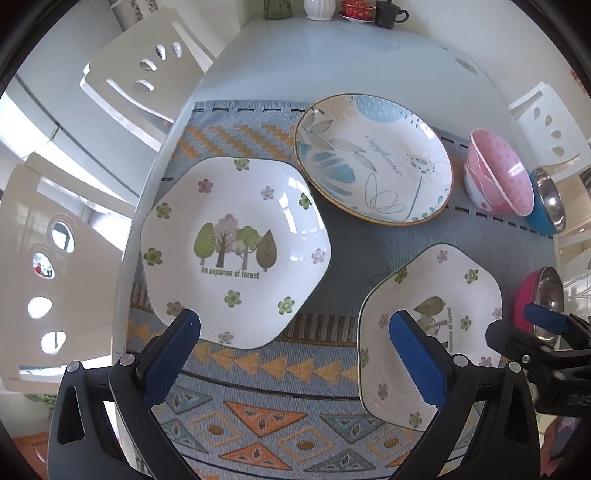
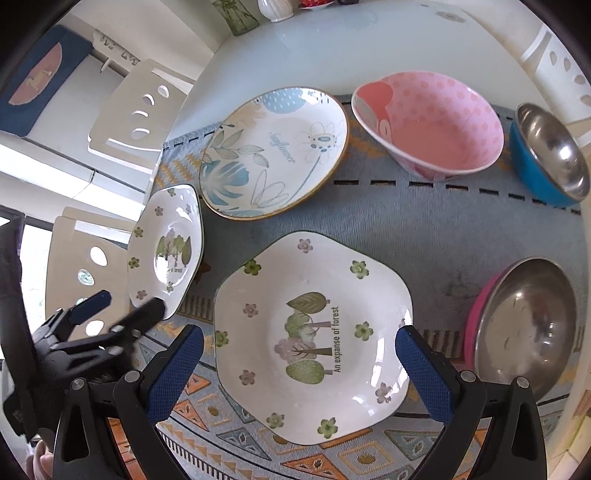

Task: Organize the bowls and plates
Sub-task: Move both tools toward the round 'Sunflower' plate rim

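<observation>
Two white hexagonal forest-print plates lie on a patterned mat [image 1: 347, 254]: the left plate [image 1: 236, 251] [image 2: 166, 251] and the right plate [image 1: 432, 332] [image 2: 314, 332]. A round blue-flower plate [image 1: 373, 158] [image 2: 273, 151] sits behind them, next to a pink bowl [image 1: 498, 173] [image 2: 428, 125], a blue steel bowl [image 1: 546, 203] [image 2: 550, 155] and a pink steel bowl [image 1: 543, 295] [image 2: 524, 328]. My left gripper [image 1: 295, 354] is open and empty, hovering at the near edge of the left plate. My right gripper [image 2: 299, 369] is open and empty, above the right plate.
The mat lies on a white table [image 1: 332, 55]. White chairs [image 1: 144, 70] stand on the left and far right. A vase, a black cup [image 1: 388, 14] and a red dish stand at the table's far end.
</observation>
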`<state>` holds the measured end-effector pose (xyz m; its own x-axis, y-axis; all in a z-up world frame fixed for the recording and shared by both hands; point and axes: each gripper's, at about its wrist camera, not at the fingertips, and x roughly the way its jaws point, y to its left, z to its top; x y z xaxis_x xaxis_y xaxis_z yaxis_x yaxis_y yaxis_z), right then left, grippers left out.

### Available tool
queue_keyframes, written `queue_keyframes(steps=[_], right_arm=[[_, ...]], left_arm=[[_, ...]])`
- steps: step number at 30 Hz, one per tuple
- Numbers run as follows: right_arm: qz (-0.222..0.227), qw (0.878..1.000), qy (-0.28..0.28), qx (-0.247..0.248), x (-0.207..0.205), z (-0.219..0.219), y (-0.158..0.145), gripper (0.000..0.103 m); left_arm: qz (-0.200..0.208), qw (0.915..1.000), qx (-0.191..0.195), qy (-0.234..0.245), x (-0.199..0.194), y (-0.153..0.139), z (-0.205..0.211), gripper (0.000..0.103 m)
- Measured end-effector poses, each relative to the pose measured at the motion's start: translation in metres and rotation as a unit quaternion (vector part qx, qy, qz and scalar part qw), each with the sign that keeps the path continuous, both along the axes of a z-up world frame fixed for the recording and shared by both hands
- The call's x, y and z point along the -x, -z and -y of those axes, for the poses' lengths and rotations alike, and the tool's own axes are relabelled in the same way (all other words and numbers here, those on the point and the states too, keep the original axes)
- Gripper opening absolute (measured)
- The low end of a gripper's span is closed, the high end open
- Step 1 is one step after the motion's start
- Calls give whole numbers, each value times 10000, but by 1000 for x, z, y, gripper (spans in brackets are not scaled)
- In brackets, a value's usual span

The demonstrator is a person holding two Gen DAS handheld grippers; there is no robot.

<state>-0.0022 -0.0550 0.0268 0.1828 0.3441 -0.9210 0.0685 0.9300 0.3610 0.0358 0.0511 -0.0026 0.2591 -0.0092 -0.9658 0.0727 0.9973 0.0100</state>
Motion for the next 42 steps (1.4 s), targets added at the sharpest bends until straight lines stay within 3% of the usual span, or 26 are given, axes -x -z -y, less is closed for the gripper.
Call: queue_keyframes(steps=[9,16,20,25,31,37,42], right_arm=[[-164,9967,439,662,4,6,-5,103],[117,9921,1087,613,-9,3,-37,103],[161,9911,1280,335,-29,-6,-38,103],[-4,9891,1405,433,-70,-13,-17,103],[-414,9846,1566,655,-115,-12,26,103],[-715,9824,1571,712,-144,-15,56,103],[-978,9767,1486,1200,-156,-22,74,103]], left_arm=[[-124,9975,346,601,-14,6,4,101],[-18,9927,396,1141,-48,-8,-5,101],[-3,9914,256,1287,-87,-15,-11,102],[33,9915,224,1278,-145,-9,-8,102],[-319,9900,72,1373,-198,35,13,102],[-671,9891,60,1310,-222,71,19,102],[-939,9838,-100,1524,-225,97,26,102]])
